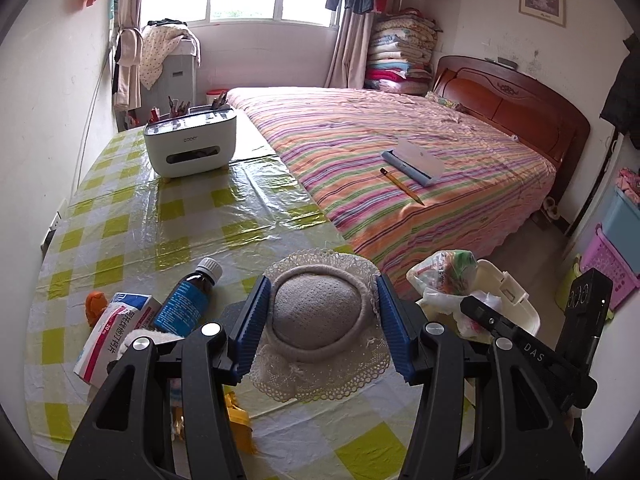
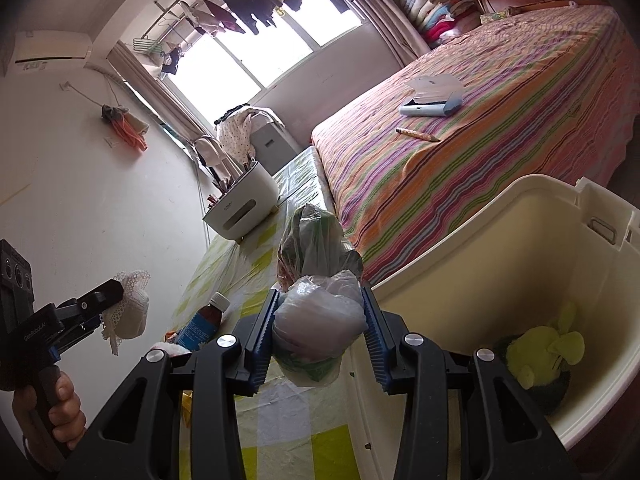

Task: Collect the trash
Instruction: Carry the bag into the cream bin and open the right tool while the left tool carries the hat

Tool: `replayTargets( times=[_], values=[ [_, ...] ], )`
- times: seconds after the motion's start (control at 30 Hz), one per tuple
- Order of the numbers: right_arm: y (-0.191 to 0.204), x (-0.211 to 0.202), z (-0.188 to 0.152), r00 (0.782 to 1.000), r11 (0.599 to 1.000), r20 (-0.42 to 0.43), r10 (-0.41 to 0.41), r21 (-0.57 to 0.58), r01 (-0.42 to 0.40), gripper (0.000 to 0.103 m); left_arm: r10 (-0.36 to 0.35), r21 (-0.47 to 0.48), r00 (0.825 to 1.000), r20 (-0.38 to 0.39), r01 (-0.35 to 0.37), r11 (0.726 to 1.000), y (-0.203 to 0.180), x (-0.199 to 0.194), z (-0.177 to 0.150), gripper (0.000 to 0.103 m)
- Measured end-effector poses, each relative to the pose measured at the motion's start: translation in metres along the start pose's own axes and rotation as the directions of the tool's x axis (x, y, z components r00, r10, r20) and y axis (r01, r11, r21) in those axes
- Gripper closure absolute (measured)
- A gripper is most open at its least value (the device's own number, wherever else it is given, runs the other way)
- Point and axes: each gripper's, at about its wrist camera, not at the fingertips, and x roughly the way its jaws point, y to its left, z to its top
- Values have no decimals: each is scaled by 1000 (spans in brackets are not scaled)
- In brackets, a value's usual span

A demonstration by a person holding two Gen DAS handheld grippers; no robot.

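Left gripper (image 1: 320, 320) grips a lace hat (image 1: 320, 320) above the table's (image 1: 160, 220) near edge; right gripper (image 2: 320, 332) clamps a bagged trash bundle (image 2: 316, 320) beside the bin's (image 2: 480, 208) rim. Carrying step; next, move over the bin and release.

hat (image 1: 320, 312) on table (image 1: 168, 216) | bottle (image 1: 188, 300) left of hat | bin (image 2: 500, 264) right | bed (image 1: 400, 152) behind

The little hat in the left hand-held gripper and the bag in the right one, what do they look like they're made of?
Little hat: apparently soft knitted or woven fabric, matte grey-beige, with a pale openwork lace brim; its scalloped edge shows holes.
Bag: thin translucent plastic film, glossy and crumpled, with coloured contents showing faintly through; the right hand-held gripper squeezes it.
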Motion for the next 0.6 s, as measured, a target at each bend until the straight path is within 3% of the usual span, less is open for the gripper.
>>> replayTargets(
  times=[0.33, 0.6],
  values=[
    [-22, -21, 7, 996, 998, 64, -55, 40, 52, 64, -81, 9, 996, -38, 81, 997, -36, 16, -14, 51],
    [-27, -39, 11, 973, 983, 144, -182, 7, 183, 64, -138, 31, 989, -56, 140, 990, -67, 25, -25, 51]
  ],
)
